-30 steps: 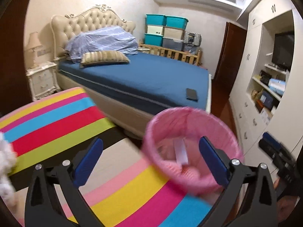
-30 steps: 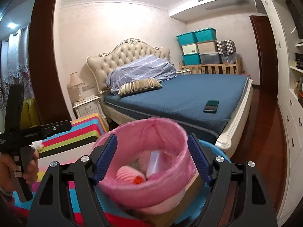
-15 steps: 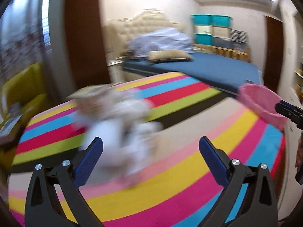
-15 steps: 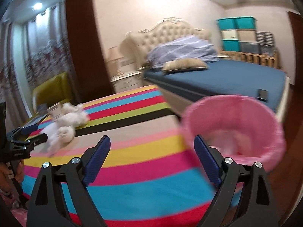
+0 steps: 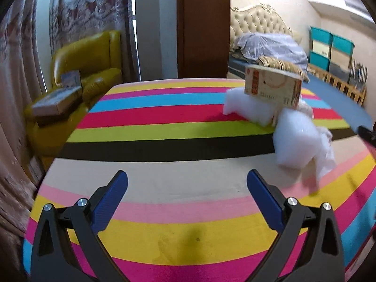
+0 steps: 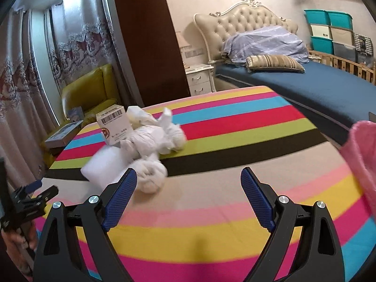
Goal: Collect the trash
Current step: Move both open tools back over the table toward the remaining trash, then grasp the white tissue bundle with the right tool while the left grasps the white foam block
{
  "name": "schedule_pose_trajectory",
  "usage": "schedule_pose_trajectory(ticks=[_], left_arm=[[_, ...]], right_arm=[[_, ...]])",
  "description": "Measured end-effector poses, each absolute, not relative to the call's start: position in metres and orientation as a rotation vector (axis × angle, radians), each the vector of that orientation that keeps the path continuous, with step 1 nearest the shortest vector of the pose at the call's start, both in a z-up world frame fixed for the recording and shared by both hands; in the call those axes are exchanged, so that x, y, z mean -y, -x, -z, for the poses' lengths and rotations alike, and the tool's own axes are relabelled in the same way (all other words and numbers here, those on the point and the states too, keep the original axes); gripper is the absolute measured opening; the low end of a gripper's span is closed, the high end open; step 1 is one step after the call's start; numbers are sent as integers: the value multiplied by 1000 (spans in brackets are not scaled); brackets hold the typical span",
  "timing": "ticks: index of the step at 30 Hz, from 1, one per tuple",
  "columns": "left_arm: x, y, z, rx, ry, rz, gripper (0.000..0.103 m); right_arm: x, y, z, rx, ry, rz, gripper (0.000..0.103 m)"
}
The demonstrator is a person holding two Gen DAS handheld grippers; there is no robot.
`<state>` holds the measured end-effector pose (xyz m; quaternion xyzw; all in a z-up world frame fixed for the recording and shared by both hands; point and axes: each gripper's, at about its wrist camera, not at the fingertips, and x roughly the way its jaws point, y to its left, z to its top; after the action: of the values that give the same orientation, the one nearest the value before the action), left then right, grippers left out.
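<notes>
A pile of trash lies on the striped table (image 6: pixel 211 211): a small cardboard box (image 6: pixel 115 124), crumpled white tissues (image 6: pixel 155 136) and a white foam block (image 6: pixel 103 164). In the left wrist view the box (image 5: pixel 272 87) leans on the foam and tissues (image 5: pixel 296 141) at the right. My left gripper (image 5: pixel 187 198) is open and empty, left of the pile. My right gripper (image 6: pixel 188 196) is open and empty, just right of the pile. The pink trash bin (image 6: pixel 363 164) shows at the right edge.
A yellow armchair (image 5: pixel 77 77) with books stands past the table's far left edge. A blue bed (image 6: pixel 305 84), a white nightstand (image 6: pixel 199 80) and stacked storage boxes (image 6: pixel 329 30) lie behind. The left gripper's handle (image 6: pixel 21 204) shows at lower left.
Both grippers have swung left, away from the pink bin toward the trash pile on the table. The bin has slid to the right edge of the right wrist view. Both stay open.
</notes>
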<state>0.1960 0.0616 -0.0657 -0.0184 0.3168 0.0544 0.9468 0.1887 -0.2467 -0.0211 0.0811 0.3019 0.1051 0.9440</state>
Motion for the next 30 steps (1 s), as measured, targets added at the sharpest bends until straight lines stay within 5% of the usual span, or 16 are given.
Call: schedule_pose_trajectory(ticks=[18, 23, 30], left_arm=[[-45, -182, 63, -555, -24, -166, 96], [-43, -181, 65, -547, -31, -167, 96], [-40, -185, 67, -564, -38, -135, 96]], right_arm=[[171, -231, 47, -764, 53, -135, 83], [172, -234, 51, -800, 39, -169, 70], [167, -228, 44, -757, 48, -217, 36]])
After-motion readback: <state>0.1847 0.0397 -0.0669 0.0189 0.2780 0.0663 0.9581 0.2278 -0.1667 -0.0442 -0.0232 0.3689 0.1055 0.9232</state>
